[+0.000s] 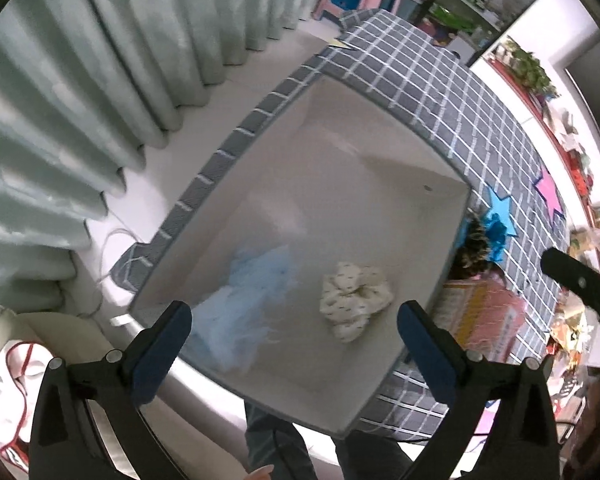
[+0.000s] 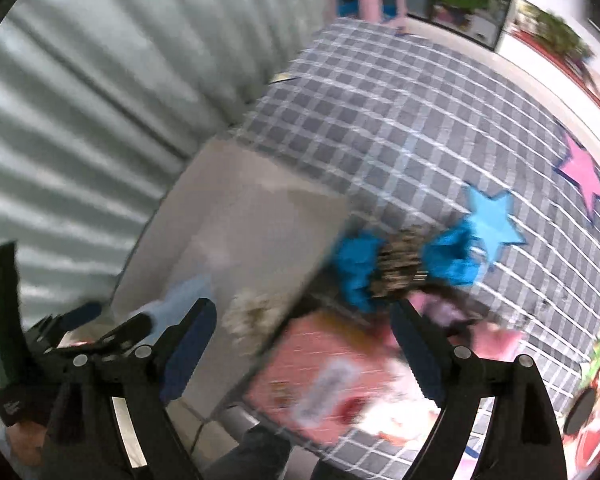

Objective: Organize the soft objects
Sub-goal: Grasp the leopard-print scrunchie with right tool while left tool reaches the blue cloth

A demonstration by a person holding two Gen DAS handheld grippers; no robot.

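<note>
Only the right view shows the blue bow [image 2: 404, 266] beside the bin [image 1: 380, 184]; both the left gripper [image 1: 294, 322] and the right gripper [image 2: 302, 318] gape wide, empty.

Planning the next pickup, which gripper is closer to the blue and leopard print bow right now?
Right. The right gripper hangs open with the blue and leopard-print bow just ahead of its fingertips; the left gripper is over the box, bow off to its right.

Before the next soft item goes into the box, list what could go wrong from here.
1. The blue and leopard bow lies right at the box's edge; the right hand-held gripper, open, might clip the wall while closing on it.
2. The right wrist view is blurred, so aiming is uncertain.
3. The light blue tulle piece has loose threads near the open left hand-held gripper and could snag and be dragged out.
</note>
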